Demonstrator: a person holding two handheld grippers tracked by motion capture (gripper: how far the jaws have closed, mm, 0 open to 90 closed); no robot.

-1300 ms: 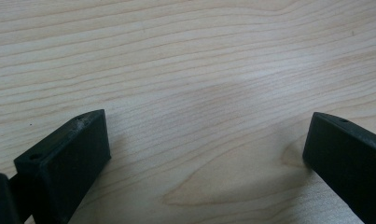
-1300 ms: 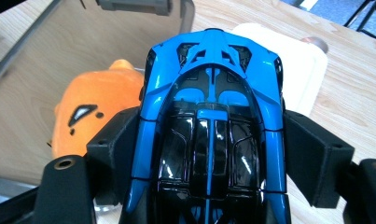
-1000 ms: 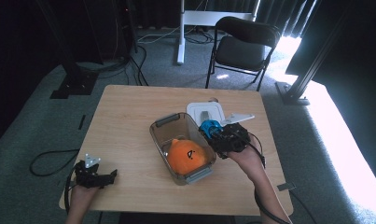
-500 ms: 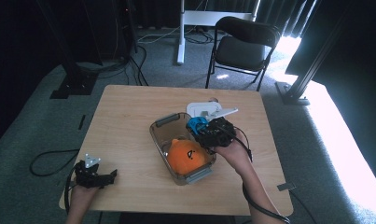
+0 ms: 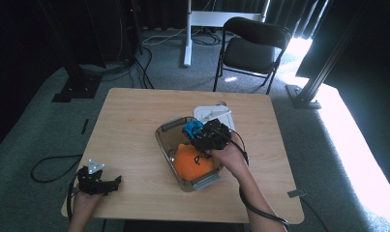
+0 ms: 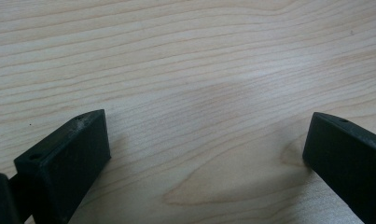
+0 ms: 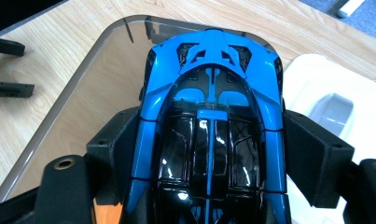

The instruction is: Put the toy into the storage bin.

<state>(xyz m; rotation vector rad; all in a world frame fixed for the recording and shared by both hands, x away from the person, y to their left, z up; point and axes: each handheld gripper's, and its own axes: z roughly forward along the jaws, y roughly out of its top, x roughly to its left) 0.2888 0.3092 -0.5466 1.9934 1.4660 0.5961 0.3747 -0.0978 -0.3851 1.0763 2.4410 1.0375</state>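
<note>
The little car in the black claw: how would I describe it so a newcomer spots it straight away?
Start at the wooden table, then find the clear bin near its middle. Over the bin's far end the right gripper clamps a glossy blue and black toy car, unlike the soft orange toy below.

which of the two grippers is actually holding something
The right gripper, over the clear container: its jaws clamp the sides of a blue toy car. The left gripper rests at the table's near left corner, jaws wide apart on bare wood.
</note>
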